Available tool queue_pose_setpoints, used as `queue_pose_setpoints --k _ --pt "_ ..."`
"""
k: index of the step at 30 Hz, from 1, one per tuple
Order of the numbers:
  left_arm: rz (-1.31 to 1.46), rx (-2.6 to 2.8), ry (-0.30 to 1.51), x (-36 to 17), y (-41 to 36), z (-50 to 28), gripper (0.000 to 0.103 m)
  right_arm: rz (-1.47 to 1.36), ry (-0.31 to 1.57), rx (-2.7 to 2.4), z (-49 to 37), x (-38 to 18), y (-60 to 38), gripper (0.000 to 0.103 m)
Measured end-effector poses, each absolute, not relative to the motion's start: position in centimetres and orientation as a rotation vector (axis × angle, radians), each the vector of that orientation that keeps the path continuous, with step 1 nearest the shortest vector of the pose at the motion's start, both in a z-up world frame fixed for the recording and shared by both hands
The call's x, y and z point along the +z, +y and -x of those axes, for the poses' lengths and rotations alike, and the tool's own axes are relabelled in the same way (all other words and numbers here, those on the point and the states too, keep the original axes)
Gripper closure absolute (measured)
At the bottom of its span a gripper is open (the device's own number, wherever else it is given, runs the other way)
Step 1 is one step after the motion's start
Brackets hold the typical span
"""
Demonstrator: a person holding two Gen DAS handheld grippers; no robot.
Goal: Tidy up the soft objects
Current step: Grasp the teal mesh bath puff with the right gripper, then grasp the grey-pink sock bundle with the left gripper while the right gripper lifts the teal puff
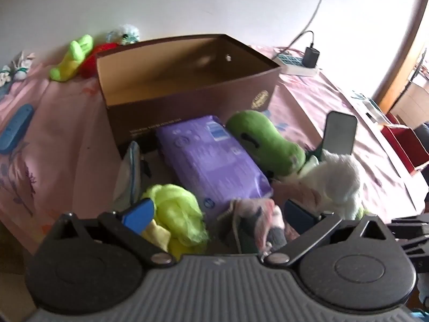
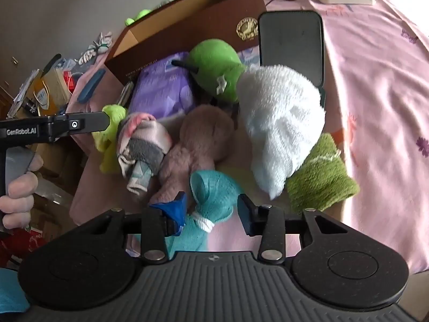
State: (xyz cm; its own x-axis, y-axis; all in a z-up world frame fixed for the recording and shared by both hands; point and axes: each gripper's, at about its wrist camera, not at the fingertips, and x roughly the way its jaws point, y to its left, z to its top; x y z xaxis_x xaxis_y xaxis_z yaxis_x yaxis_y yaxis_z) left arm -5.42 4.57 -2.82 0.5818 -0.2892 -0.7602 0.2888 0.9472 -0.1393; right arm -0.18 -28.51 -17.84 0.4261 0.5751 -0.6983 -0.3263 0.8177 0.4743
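Lying between right gripper (image 2: 211,210) fingers — teal bundle (image 2: 214,190).

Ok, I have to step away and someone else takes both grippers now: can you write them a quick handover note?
Left hand-held gripper: open wide, empty, over the yellow-green cloth and the pink-grey sock bundle.
Right hand-held gripper: jaws either side of the teal knotted cloth, not visibly clamped.
Brown box: what shows of its inside is empty.
Pile in front of it: purple pack, green plush, white fluffy item, pink plush, green towel.
Done: nothing visibly boxed. Left: everything soft.
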Motion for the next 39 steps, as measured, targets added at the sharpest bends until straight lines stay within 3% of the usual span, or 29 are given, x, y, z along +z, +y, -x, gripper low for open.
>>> queue_pose_setpoints --k 16,19,24,39 --pt "-0.024 -0.410 0.910 -3.6 4.3 7.9 0.000 -0.317 1.073 0.566 0.0 -19.9 -26.6 0.079" --pt "-0.033 -0.412 0.912 -3.7 4.3 8.3 0.000 -0.306 1.060 0.555 0.1 -20.1 -26.3 0.084" --pt "-0.035 -0.425 0.915 -3.9 4.2 8.7 0.000 -0.314 1.031 0.529 0.3 -20.3 -26.6 0.103" --pt "-0.025 -0.472 0.908 -4.1 3.6 8.6 0.000 -0.388 0.901 0.492 1.7 -17.1 -30.1 0.103"
